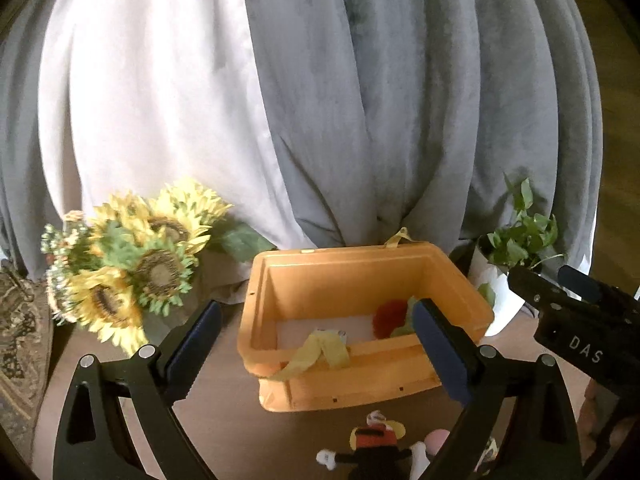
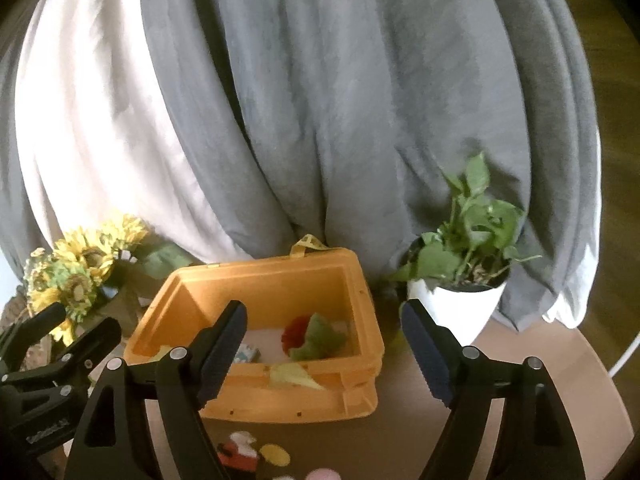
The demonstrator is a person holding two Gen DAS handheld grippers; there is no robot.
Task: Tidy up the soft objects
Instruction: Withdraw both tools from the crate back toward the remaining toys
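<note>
Both the left gripper [image 1: 316,344] and right gripper [image 2: 322,346] are spread wide, holding nothing. The orange bin [image 1: 360,384] on the worktop [image 1: 224,432] holds a red-and-green soft toy [image 2: 314,336]. Only the left view reads "DAS"; only the right shows the whole potted plant [image 2: 460,276].

Orange bin [image 1: 362,280], yellow sunflowers [image 1: 132,264], grey curtain [image 1: 400,100]

Right hand-held gripper [image 2: 322,344] gapes empty above the orange bin [image 2: 280,280].
</note>
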